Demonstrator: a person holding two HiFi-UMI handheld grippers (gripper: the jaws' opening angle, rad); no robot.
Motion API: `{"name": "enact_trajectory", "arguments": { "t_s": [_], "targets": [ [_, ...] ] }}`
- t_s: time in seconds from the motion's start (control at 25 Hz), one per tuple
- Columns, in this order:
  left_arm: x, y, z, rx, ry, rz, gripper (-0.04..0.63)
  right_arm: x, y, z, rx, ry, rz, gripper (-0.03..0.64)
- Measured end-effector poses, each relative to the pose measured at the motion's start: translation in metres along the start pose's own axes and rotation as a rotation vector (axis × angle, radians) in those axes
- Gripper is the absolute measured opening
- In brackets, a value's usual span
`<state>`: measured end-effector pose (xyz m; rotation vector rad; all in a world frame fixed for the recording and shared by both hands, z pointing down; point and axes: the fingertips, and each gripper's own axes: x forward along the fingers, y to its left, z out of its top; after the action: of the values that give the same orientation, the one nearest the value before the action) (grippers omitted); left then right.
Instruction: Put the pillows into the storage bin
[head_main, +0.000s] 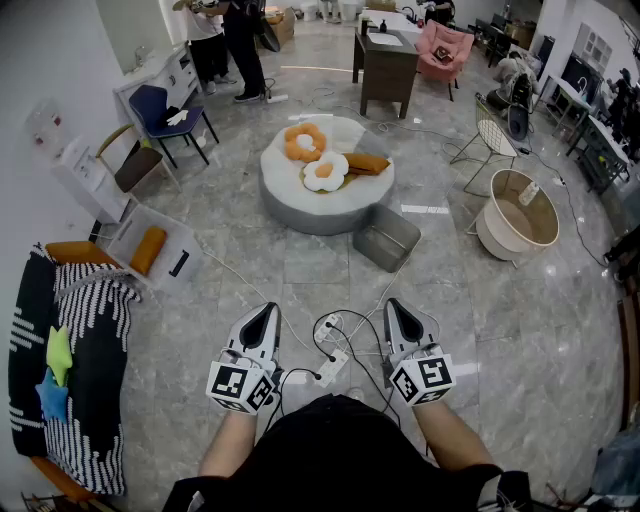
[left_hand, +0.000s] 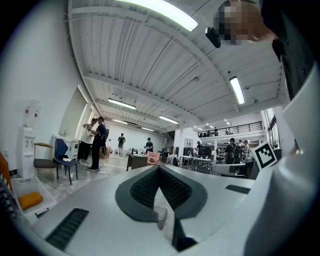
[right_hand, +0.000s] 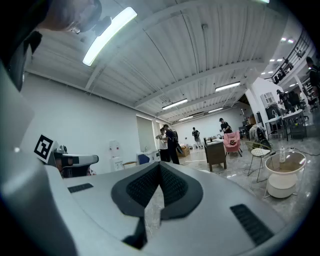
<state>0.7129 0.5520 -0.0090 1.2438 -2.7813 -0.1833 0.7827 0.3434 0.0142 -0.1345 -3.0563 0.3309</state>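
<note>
Left tool: the left tool (head_main: 266, 312) is pressed together with nothing between its jaws. It is held level and close to the body, which suits walking up rather than reaching.
Right tool: the right tool (head_main: 394, 308) is likewise pressed shut and empty, level, beside the left one with a gap between them.
Between the tools: a power strip (head_main: 332, 366) and its cables lie on the floor just ahead. They are probably something to step around.
Storage bin: the grey storage bin (head_main: 392, 252) stands open on the floor, farther out and slightly right. It touches or nearly touches the near-right side of the pouf, so each carry should be short.
Pouf: the round grey pouf (head_main: 300, 210) sits beyond the bin and bears the pillows at a height easy to pinch from.
Pillows: an orange flower pillow (head_main: 304, 142) lies farthest on the pouf. A white flower pillow (head_main: 325, 172) is nearer, and an orange oblong pillow (head_main: 366, 163) is at its right, closest to the bin. None is in the bin.
Progress: by my reading the task is not yet begun. Both tools are well apart from the pillows and must open before any grasp.
</note>
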Motion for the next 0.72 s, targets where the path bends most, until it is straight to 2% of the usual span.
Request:
{"name": "enact_trajectory", "arguments": {
  "t_s": [0.52,0.72],
  "targets": [
    [-0.013,0.011,-0.004,-0.023,-0.008,0.009,0.015,-0.008,0.008,-0.008,-0.010,0.015,-0.019,0.027],
    [-0.016,0.010,0.001,-0.023,0.001,0.000,0.017,-0.009,0.019,-0.001,0.038,-0.016,0.006,0.028]
  ]
}}
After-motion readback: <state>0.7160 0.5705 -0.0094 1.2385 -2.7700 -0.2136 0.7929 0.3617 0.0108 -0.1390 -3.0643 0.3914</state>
